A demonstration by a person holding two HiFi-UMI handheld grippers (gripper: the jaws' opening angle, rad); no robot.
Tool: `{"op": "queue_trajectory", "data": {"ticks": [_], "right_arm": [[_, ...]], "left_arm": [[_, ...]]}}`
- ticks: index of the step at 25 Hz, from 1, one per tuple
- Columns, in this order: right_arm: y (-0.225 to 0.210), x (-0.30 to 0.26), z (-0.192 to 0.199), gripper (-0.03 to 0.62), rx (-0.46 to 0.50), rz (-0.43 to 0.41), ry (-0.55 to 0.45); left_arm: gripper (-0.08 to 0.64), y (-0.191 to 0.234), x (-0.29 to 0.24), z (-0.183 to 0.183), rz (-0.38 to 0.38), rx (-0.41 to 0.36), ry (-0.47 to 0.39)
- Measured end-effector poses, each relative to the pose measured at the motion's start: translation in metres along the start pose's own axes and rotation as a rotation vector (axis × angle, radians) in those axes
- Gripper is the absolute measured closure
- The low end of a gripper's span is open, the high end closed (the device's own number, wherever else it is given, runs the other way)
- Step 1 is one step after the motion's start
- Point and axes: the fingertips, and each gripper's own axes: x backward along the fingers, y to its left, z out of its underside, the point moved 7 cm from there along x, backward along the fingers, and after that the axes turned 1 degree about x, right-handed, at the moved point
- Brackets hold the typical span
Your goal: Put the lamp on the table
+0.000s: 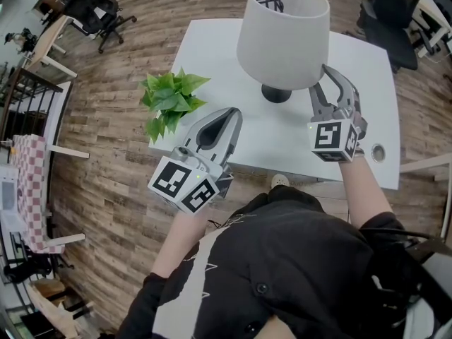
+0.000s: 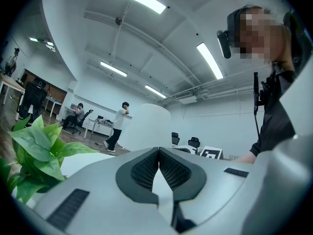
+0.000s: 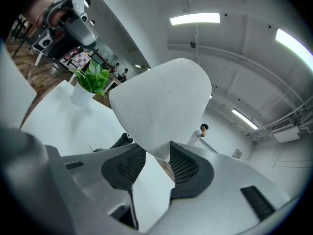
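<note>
Readable text: none. I find no letters, numbers or brand names anywhere.
Left marker cube (image 1: pixel 185 183): black-and-white square patterns only, no characters on them.
Right marker cube (image 1: pixel 333 138): the same kind of coded squares. One face also shows in my left gripper view, still without any writing.
Wall plate (image 3: pixel 237 154): a small framed sign on the far wall in my right gripper view, too small for me to read.
</note>
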Motion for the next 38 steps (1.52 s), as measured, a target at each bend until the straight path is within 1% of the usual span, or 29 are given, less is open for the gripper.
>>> {"op": "queue_trajectory", "data": {"ticks": [10,15,23,29,35,38], "right_arm": [[0.001,0.001,0.002,0.430,-0.031,-0.008,0.033],[-0.001,0.002,-0.003,0.430,-0.090,-0.029,0.065],[-0.001,0.003,-0.003,0.419,-0.102,-0.048,0.096],[-0.002,0.004,-0.002,0.417,-0.180,-0.066,0.128],[-0.002,0.006,-0.002,0.417,-0.201,-0.077,0.151],[-0.001,0.008,-0.002,0.419,-0.234,-0.083,0.167]], "left_arm": [[0.546,-0.007,0.006,-0.002,-0.001,-0.011,-0.010],[0.546,-0.009,0.007,-0.002,-0.005,-0.010,-0.009],[0.546,-0.015,0.013,-0.003,-0.002,-0.021,-0.016],[0.546,-0.019,0.020,-0.009,-0.004,-0.035,-0.026],[0.546,-0.024,0.031,-0.010,-0.006,-0.047,-0.033],[0.546,-0.026,0.039,-0.013,-0.007,-0.058,-0.034]]}}
